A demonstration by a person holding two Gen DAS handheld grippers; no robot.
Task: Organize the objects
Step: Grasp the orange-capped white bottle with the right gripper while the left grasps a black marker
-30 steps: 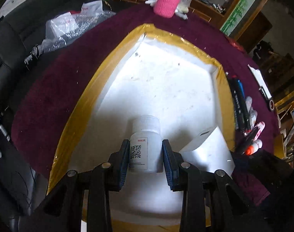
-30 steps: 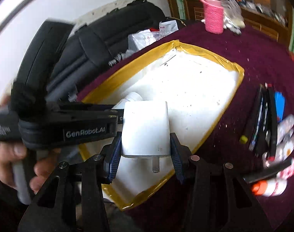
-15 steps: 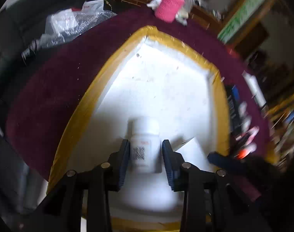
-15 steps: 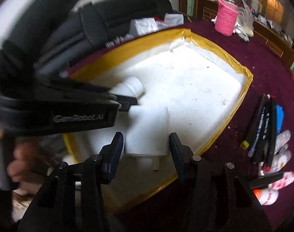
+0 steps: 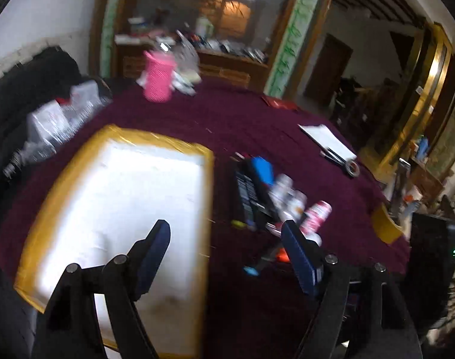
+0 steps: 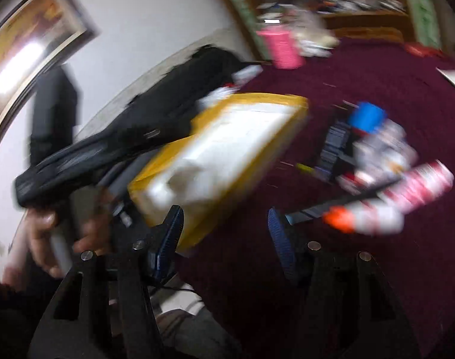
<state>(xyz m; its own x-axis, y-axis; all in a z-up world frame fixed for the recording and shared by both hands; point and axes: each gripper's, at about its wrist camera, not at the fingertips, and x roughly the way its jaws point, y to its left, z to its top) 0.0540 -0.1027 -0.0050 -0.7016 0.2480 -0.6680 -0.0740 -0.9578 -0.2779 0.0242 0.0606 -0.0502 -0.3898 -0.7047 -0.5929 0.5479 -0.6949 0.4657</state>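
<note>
With both grippers (left (image 5: 226,249), right (image 6: 224,236)) just opened, spread, empty, next pick: pen-and-tube pile (image 5: 275,200) at 1 o'clock; tray (image 5: 122,209) at 10.

One white tray (image 5: 131,197) with a yellow taped rim lies on the one dark red table (image 5: 257,128). Beyond the tray stands one pink cup (image 5: 158,79). Just beside the tray, on its right, sits one heap of pens and small bottles (image 5: 275,203), too blurred for an exact count; one blue cap (image 5: 261,169) shows among them. Further right of the tray lies one white notepad (image 5: 326,140). Left of the tray is one clear plastic bag (image 5: 59,119).
</note>
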